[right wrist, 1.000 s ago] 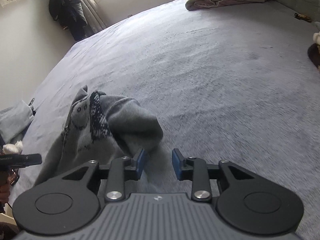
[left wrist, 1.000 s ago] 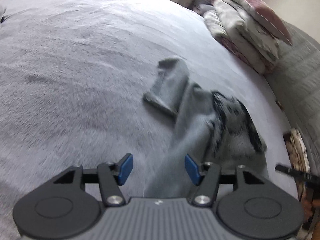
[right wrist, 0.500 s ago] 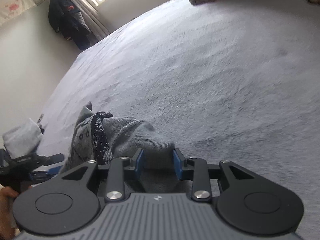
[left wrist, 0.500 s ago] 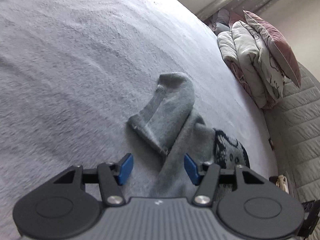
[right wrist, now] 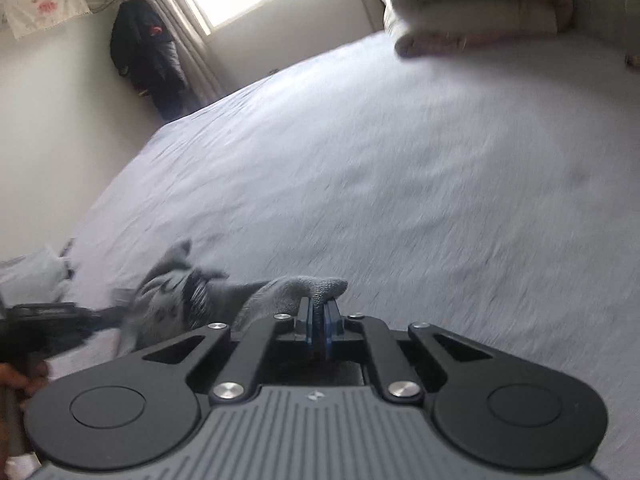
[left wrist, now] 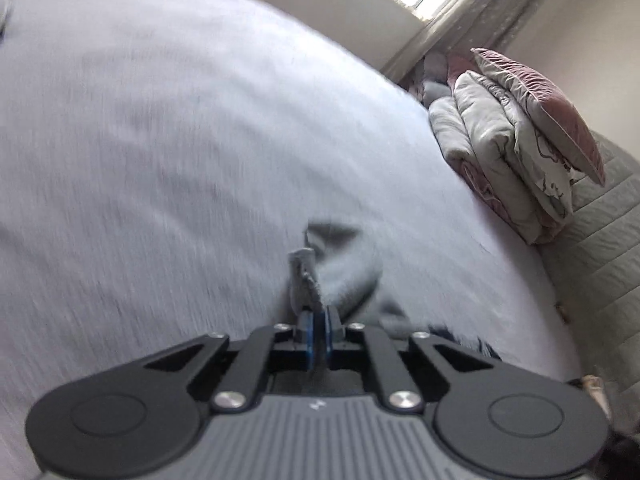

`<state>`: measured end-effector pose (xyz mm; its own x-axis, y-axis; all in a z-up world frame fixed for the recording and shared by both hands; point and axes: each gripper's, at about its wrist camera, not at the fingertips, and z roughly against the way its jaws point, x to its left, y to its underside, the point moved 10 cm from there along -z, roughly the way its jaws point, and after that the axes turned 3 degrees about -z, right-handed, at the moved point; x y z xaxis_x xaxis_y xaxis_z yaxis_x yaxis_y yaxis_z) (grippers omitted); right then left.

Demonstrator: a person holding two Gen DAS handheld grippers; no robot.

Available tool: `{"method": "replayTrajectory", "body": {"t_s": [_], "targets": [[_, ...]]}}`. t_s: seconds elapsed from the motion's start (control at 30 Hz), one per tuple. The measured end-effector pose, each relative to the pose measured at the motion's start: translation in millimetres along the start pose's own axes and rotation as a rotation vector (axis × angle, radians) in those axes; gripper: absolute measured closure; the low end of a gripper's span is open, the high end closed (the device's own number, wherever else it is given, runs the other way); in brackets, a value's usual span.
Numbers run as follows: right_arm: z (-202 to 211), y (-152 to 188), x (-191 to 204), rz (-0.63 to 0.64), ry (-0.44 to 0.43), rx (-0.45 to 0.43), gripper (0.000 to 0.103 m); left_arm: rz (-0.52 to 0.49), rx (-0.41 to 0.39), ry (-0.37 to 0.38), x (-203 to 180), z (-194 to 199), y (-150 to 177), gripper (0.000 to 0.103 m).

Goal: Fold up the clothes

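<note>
A grey knitted sweater [left wrist: 348,264] with a dark patterned band lies bunched on the pale bed sheet [left wrist: 160,160]. My left gripper [left wrist: 319,320] is shut on an edge of the sweater, and a fold of the knit sticks up between its blue pads. In the right wrist view the sweater [right wrist: 224,296] stretches left from my right gripper [right wrist: 319,314], which is shut on another bunched corner of it. The left gripper's black body [right wrist: 48,322] shows at the far left there, held by a hand [right wrist: 16,376]. Both views are blurred by motion.
Folded bedding and a pink pillow [left wrist: 520,140] are stacked at the bed's head beside a quilted headboard [left wrist: 600,248]. The same bedding [right wrist: 472,4] is at the top right of the right wrist view. A dark coat [right wrist: 148,52] hangs by the window curtain. Light cloth [right wrist: 32,280] lies at the bed's left edge.
Both grippers were open beside the sweater and have closed on its fabric. Both cameras have tilted upward, so more of the room shows.
</note>
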<state>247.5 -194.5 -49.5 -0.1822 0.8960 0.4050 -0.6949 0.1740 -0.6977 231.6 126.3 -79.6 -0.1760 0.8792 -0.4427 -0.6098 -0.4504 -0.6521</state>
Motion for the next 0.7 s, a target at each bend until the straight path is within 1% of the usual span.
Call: {"method": "replayTrajectory", "body": {"t_s": [0.1,0.3,0.37,0.47,0.57,0.7], "targets": [[4,-21,-2,0.051,0.054,-0.053,0.097,-0.043,-0.058,-0.037,1,2,-24,0.099],[10,-62,-11,0.115,0.129,-0.142,0.097,-0.038,-0.152,-0.085,12,10,-64,0.1],[13,-75,-13,0.144,0.171,-0.179,0.097,-0.031,-0.177,-0.099,15,12,-74,0.1],[16,-89,-17,0.177,0.225,-0.23,0.097,-0.022,-0.204,-0.123,21,12,-83,0.1],[18,-100,-26,0.201,0.29,-0.27,0.097,-0.015,-0.229,-0.156,29,12,-84,0.1],[15,-106,-45,0.201,0.373,-0.286,0.097,-0.017,-0.23,-0.204,40,7,-81,0.1]]}}
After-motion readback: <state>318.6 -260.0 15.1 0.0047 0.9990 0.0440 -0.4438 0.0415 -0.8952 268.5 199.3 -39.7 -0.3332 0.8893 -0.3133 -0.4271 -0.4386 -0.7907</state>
